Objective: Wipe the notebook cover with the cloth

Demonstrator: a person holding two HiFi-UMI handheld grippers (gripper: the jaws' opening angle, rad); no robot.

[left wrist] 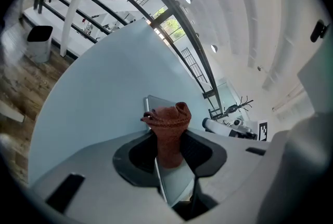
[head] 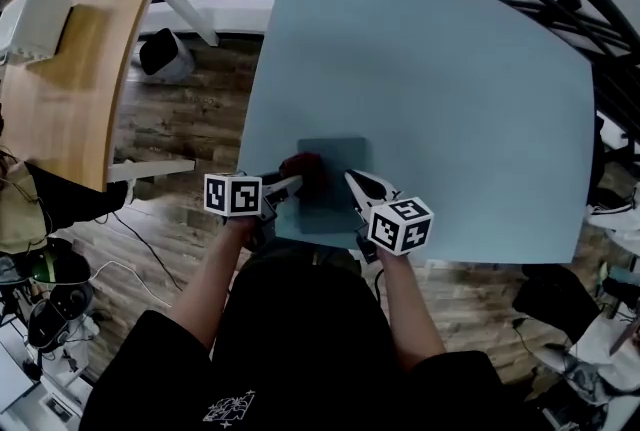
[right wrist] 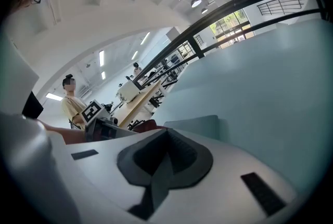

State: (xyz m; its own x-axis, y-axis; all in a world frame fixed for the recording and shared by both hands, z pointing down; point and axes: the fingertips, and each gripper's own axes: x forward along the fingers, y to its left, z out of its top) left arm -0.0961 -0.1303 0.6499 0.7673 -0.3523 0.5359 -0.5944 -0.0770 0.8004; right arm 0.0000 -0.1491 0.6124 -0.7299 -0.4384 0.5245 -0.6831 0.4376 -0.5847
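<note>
Near the lower middle of the head view, a grey-blue notebook (head: pixel 332 191) lies flat on the pale blue table (head: pixel 450 89), close to its near edge. The left gripper (head: pixel 289 185) reaches in from the left with a red-brown cloth (head: pixel 303 165) at its tip, on the notebook's upper left corner, while the right gripper (head: pixel 353 181) slants over the notebook's right edge. At the centre of the left gripper view, the 2 jaws are clenched on the bunched cloth (left wrist: pixel 167 132), with the notebook (left wrist: pixel 156 104) just behind it. Low in the right gripper view, the jaws are pressed together with nothing between them; the notebook (right wrist: pixel 200 127) sits just beyond, mid-frame, and the cloth (right wrist: pixel 148 125) touches its left end.
</note>
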